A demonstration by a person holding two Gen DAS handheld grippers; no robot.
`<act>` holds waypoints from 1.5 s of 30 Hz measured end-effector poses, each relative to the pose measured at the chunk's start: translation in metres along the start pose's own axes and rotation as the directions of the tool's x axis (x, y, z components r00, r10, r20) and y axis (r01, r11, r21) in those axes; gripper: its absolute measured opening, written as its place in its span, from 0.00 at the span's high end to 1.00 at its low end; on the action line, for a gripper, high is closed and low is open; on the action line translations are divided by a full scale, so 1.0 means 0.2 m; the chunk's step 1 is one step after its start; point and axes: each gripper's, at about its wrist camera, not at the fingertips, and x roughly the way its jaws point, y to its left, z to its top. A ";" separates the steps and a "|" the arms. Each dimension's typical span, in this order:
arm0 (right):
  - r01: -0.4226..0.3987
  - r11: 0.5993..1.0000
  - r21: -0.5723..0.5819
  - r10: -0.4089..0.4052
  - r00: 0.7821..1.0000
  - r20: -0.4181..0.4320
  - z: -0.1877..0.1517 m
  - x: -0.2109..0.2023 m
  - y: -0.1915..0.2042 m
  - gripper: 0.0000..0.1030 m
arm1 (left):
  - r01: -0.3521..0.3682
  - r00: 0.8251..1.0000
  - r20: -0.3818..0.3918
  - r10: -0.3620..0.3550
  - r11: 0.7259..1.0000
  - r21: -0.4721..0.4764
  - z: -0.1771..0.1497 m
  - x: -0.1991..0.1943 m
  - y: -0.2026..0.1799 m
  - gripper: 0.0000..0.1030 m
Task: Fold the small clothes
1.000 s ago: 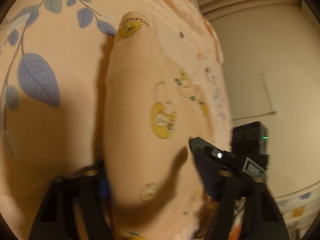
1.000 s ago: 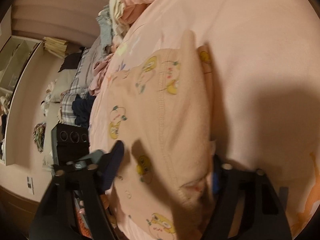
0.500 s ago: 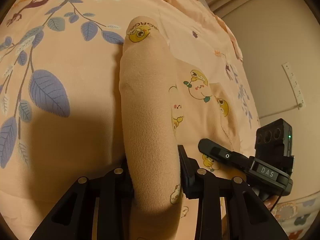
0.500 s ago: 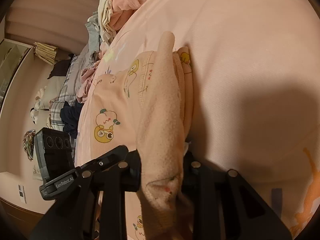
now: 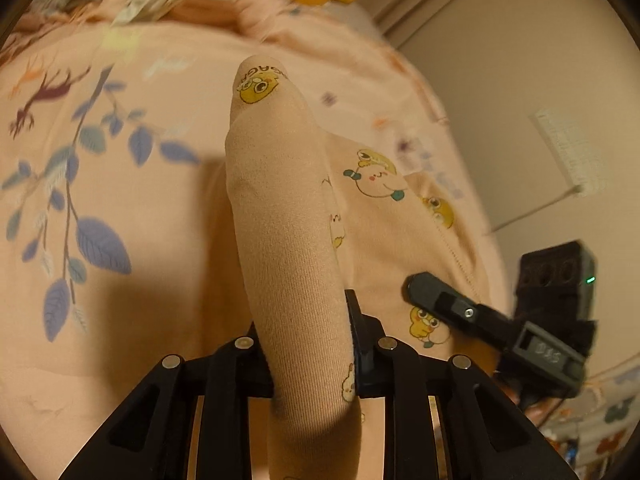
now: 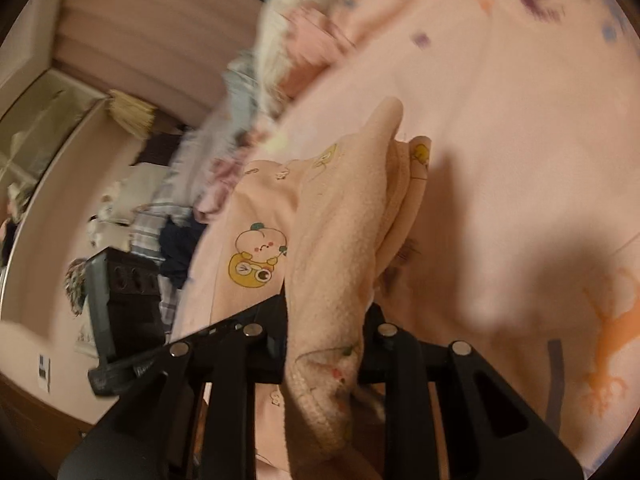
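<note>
together, two grippers, left gripper [image 5: 310, 344] and right gripper [image 6: 324, 344], each clamped on a raised fold of one peach cartoon-print garment [image 5: 288, 216], spread over one pink bedsheet [image 5: 120, 208]; one clothes pile [image 6: 288, 28] beyond.

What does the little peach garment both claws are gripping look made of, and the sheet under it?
Garment: soft knit, probably cotton jersey, matte, fine ribs on its outside, fuzzy fleece-like inside. Sheet: thin, smooth printed fabric, matte; its fibre cannot be told.
</note>
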 end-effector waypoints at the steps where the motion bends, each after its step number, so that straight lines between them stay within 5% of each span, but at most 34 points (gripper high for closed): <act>1: -0.014 1.000 -0.011 0.014 1.000 0.020 0.00 -0.04 0.03 0.78 | 0.030 0.999 0.015 -0.030 1.000 0.004 0.01 -0.06 -0.02 0.78; 8: -0.110 0.991 -0.072 0.115 0.991 0.070 0.02 -0.15 0.22 0.78 | 0.003 0.993 0.117 -0.016 0.994 0.111 0.02 -0.34 -0.16 0.78; 14: -0.171 0.979 -0.115 0.177 0.983 0.047 0.00 -0.10 0.38 0.78 | 0.031 0.982 0.182 -0.043 0.997 0.064 0.01 -0.54 -0.05 0.78; 19: -0.156 0.971 -0.181 0.161 0.987 0.011 -0.03 -0.01 0.57 0.78 | -0.017 0.973 0.230 0.001 0.997 0.069 -0.01 -0.66 0.01 0.78; 45: -0.199 0.928 -0.316 0.178 0.980 -0.094 -0.12 0.23 1.07 0.77 | -0.034 0.942 0.333 0.030 0.999 0.009 -0.11 -1.12 0.29 0.78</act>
